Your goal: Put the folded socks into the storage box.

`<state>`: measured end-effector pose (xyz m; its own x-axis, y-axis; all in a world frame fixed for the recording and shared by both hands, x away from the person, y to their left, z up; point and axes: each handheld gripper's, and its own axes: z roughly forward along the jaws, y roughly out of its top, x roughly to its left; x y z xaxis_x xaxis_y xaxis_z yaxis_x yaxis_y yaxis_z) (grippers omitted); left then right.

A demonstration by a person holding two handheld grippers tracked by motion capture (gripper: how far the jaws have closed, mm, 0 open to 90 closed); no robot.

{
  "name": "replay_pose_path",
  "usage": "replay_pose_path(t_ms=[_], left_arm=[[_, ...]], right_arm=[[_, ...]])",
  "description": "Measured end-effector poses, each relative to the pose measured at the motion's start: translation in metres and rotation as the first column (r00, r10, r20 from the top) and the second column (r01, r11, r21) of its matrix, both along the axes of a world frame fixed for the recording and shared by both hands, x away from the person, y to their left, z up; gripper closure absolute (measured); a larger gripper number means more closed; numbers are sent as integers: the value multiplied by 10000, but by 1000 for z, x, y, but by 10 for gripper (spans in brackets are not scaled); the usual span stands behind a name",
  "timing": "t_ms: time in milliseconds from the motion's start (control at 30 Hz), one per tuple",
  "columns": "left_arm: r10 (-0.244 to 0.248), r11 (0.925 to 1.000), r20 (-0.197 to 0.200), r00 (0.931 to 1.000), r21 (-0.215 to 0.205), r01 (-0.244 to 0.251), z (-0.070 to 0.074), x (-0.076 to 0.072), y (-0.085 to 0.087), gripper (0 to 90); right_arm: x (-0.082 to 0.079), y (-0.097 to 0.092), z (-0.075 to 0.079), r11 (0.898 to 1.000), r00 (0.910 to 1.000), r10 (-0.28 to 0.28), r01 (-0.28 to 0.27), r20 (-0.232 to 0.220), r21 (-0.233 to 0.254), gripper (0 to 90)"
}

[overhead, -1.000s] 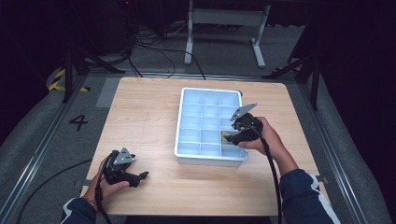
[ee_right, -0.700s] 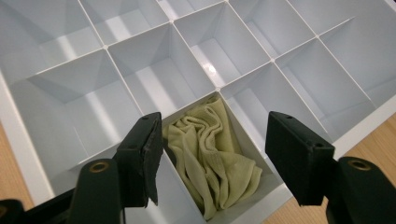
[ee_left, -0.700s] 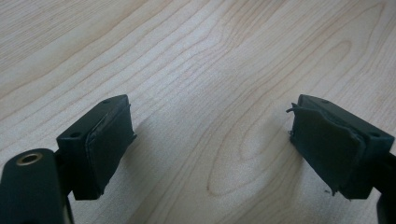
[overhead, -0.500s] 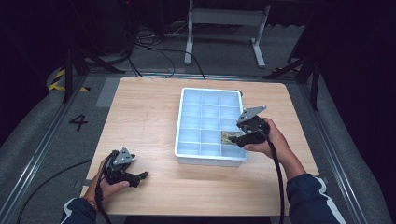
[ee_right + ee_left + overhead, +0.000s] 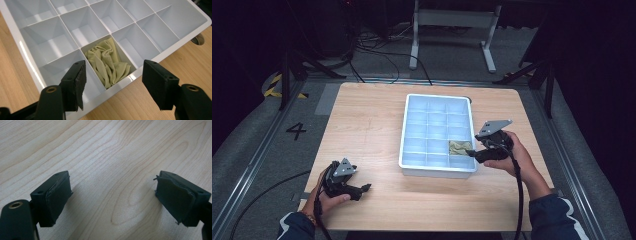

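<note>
A crumpled pale green cloth [image 5: 458, 147] [image 5: 107, 62] lies in a compartment of the white divided tray [image 5: 438, 98] [image 5: 147, 63], in the right column, one row back from the near edge. My right gripper [image 5: 472, 153] [image 5: 113, 67] hovers at the tray's right rim, pointing at the cloth. Its jaws have just been opening and stand apart, above the cloth and not touching it. My left gripper [image 5: 363, 189] [image 5: 112, 185] rests low over the bare wood near the front left of the table, open, with nothing between its pads.
The wooden table [image 5: 372, 125] has bare room left of the tray and along the front. The tray's other compartments hold nothing. A small round metal fitting [image 5: 198, 38] sits in the tabletop just past the tray. Cables and stand legs lie on the floor behind.
My right gripper has drawn back to the right, from over the tray to its right rim, leaving the cloth in its compartment. The left gripper has stayed put.
</note>
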<state>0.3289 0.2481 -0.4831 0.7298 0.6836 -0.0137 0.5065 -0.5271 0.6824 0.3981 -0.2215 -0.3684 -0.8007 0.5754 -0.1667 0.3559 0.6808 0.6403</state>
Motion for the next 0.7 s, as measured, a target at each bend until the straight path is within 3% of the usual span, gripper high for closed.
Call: replay_pose_path(t_ms=[700], left_arm=[[-3, 10000, 2, 10000, 4, 3, 0, 0, 0, 131]], right_arm=[[-30, -29, -2, 9994, 9984, -127, 110, 547, 320, 358]])
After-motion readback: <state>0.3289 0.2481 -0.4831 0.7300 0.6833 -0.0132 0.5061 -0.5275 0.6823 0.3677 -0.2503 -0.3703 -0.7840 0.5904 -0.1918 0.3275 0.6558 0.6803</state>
